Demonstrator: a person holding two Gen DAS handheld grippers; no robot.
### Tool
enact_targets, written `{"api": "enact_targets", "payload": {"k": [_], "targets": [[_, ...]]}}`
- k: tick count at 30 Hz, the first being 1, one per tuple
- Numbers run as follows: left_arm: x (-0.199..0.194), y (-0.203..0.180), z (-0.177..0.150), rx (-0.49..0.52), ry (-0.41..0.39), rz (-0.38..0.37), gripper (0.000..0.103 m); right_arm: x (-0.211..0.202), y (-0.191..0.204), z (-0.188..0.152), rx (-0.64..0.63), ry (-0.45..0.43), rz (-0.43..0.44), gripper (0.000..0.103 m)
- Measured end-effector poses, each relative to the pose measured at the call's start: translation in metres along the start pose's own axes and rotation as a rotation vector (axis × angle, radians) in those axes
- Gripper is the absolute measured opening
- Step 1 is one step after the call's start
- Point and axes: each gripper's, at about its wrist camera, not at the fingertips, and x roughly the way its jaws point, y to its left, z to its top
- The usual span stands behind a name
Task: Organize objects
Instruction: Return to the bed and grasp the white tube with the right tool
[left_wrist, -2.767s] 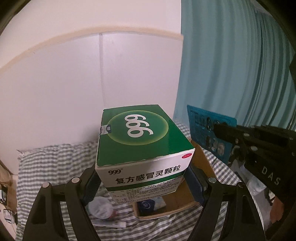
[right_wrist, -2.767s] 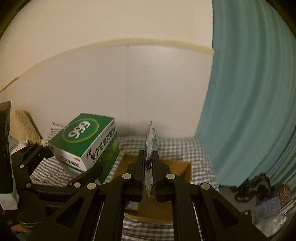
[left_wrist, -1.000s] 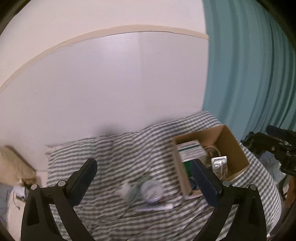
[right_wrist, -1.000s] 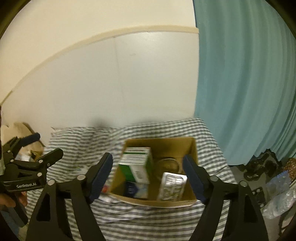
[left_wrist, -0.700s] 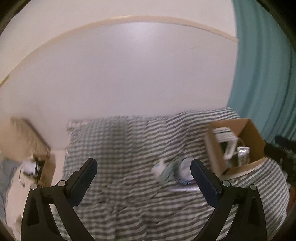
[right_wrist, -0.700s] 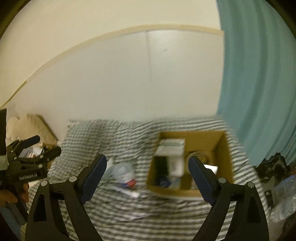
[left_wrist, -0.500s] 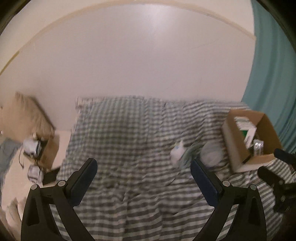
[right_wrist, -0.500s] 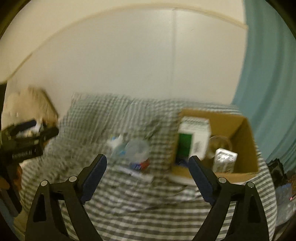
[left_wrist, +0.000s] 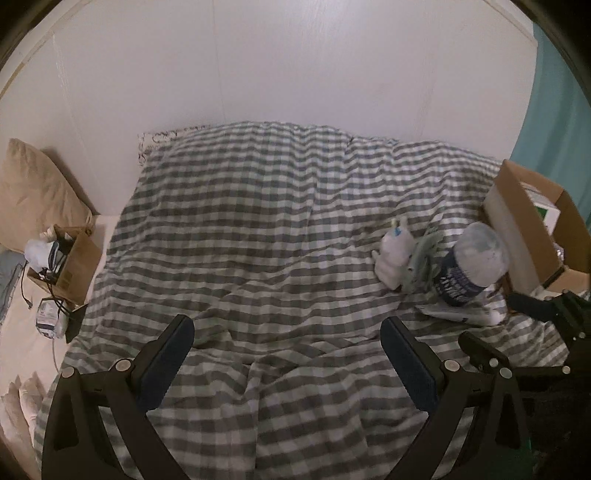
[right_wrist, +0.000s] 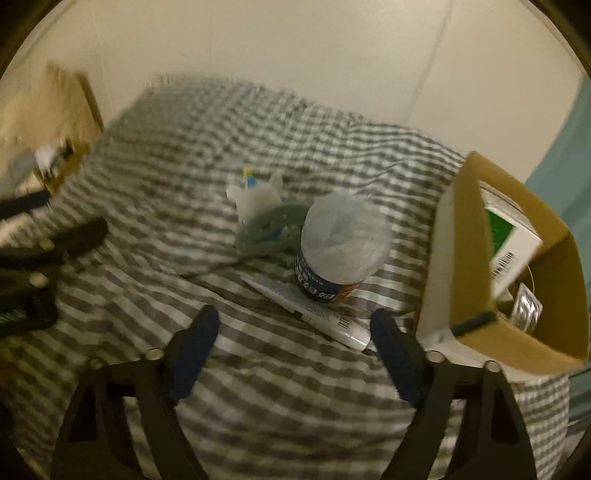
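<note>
On the checked bedspread (left_wrist: 258, 229) lie a plastic jar with a dark label (left_wrist: 469, 266), a small white bottle (left_wrist: 393, 254), a greenish packet (left_wrist: 421, 258) and a white tube (right_wrist: 314, 314). A cardboard box (right_wrist: 469, 236) at the right holds a green-and-white medicine box (right_wrist: 509, 229) and a foil blister pack (right_wrist: 528, 306). My left gripper (left_wrist: 284, 347) is open and empty above the middle of the bed. My right gripper (right_wrist: 291, 343) is open and empty just in front of the jar (right_wrist: 340, 243) and tube.
A beige pillow (left_wrist: 33, 195) and a small cardboard box of clutter (left_wrist: 62, 258) sit at the left of the bed. A white wall runs behind. A teal curtain (left_wrist: 565, 110) hangs at the right.
Both grippers let go of their loads: the green medicine box and blister pack now sit in the box. Both then swung left and down toward the bed; the right one closed in on the jar.
</note>
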Motion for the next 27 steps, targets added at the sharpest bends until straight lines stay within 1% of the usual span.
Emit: {"api": "enact_targets", "payload": {"k": [1,6,8,9,10,12,15,18,22,27], "targets": [[0.004,0.001,0.000,-0.001,0.005,0.000,0.103,0.008,-0.001,0.000,-0.003,0.021,-0.003,0.070],[0.023,0.001,-0.002,-0.026,0.039,-0.033,0.103,0.045,-0.018,0.001,0.074,0.112,0.021,0.062],[0.028,-0.002,-0.003,-0.023,0.049,-0.044,0.103,0.052,-0.022,0.002,0.081,0.116,0.004,0.062],[0.030,-0.003,-0.004,-0.019,0.053,-0.045,0.103,0.056,-0.024,0.003,0.082,0.123,-0.005,0.060],[0.032,-0.005,-0.004,-0.013,0.056,-0.044,0.103,0.060,-0.026,0.003,0.088,0.131,-0.005,0.053],[0.034,-0.008,-0.005,0.001,0.061,-0.039,0.103,0.064,-0.030,0.002,0.100,0.136,-0.002,0.050],[0.033,-0.012,-0.004,0.002,0.063,-0.035,0.103,0.060,-0.031,-0.001,0.097,0.119,0.000,0.042],[0.029,-0.017,-0.003,0.001,0.059,-0.052,0.103,0.050,-0.029,-0.004,0.074,0.095,0.003,0.035],[0.024,-0.024,-0.005,0.022,0.059,-0.040,0.103,0.034,-0.028,-0.009,0.058,0.071,0.034,0.023],[0.016,-0.031,-0.004,0.031,0.056,-0.044,0.103,0.004,-0.029,-0.013,0.052,0.027,0.075,0.018]]}}
